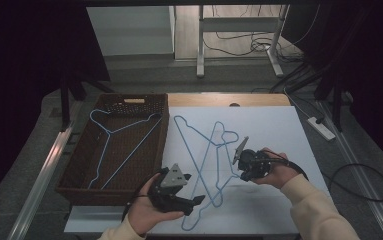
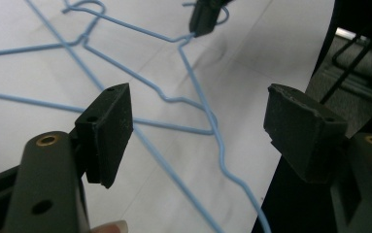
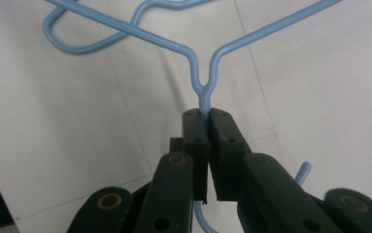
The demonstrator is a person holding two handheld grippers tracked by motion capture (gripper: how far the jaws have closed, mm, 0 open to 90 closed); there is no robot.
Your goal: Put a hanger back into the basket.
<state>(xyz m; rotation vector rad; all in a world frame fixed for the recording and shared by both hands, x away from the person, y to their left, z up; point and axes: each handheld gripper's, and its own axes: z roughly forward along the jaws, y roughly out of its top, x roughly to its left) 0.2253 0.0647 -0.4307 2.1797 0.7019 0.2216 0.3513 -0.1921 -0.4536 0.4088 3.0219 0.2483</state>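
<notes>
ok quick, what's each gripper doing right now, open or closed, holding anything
Left gripper: open, holding nothing, jaws apart above the blue wire hangers.
Right gripper: shut on the neck of a blue wire hanger.

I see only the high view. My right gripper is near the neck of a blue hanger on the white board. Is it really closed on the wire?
Observer: Yes. In the right gripper view, the right gripper is shut on the neck of the blue wire hanger, just below where the two shoulders join.
Operator: And the hook, where does it go?
Observer: It comes out below the jaws; its tip curls up beside the right jaw.
Operator: Is the left gripper holding something?
Observer: No. In the left gripper view, the left gripper is open wide, with hanger wires on the board behind the gap and untouched.
</notes>
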